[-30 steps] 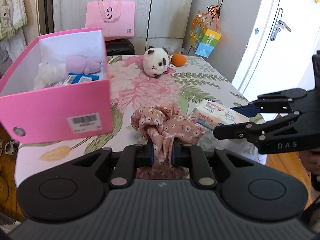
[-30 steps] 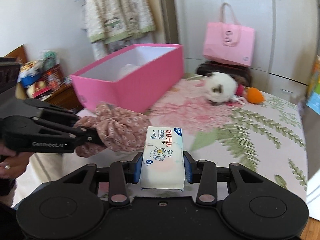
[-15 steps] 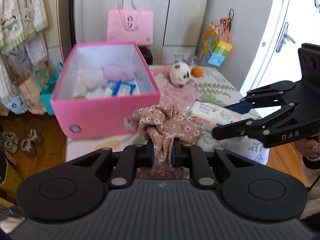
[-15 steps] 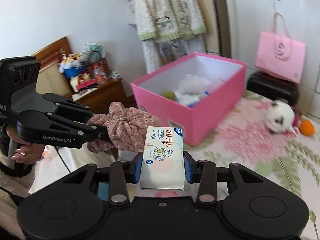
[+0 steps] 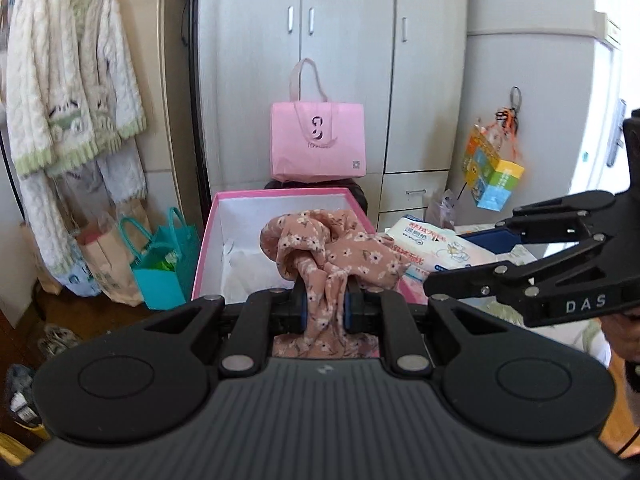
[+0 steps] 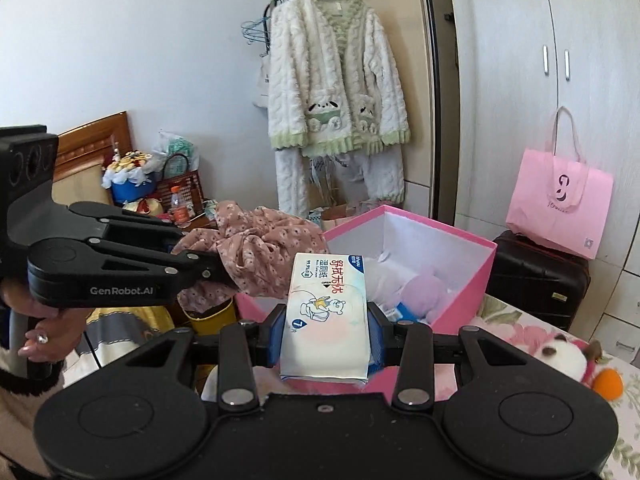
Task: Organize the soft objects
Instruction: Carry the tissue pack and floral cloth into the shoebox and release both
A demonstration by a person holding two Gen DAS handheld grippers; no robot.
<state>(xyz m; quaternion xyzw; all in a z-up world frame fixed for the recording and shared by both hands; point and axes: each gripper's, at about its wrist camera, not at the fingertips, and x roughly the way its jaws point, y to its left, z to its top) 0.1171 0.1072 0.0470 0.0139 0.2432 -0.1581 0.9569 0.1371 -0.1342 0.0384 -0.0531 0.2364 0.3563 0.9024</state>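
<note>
My left gripper [image 5: 325, 305] is shut on a pink floral cloth [image 5: 328, 248], held in the air in front of the open pink box [image 5: 208, 232]. My right gripper [image 6: 327, 328] is shut on a white pack of wet wipes [image 6: 326, 316], also lifted, just before the pink box [image 6: 468, 280]. In the right wrist view the floral cloth [image 6: 256, 252] hangs from the left gripper [image 6: 224, 272] at the box's near left corner. The wet wipes pack [image 5: 436, 248] and the right gripper [image 5: 460, 276] show at right in the left wrist view. Inside the box lie white and lilac soft things [image 6: 424, 292].
A panda plush [image 6: 560, 356] and an orange ball [image 6: 608, 384] lie on the floral bedspread [image 6: 516, 328] right of the box. A pink tote bag [image 5: 318, 140] rests on a black suitcase [image 6: 536, 276] by the wardrobe. Teal bags [image 5: 164, 264] stand on the floor at left.
Both grippers have risen and swung left toward the pink box, each still holding its load. The box now sits straight ahead and the bedspread has mostly dropped below view.
</note>
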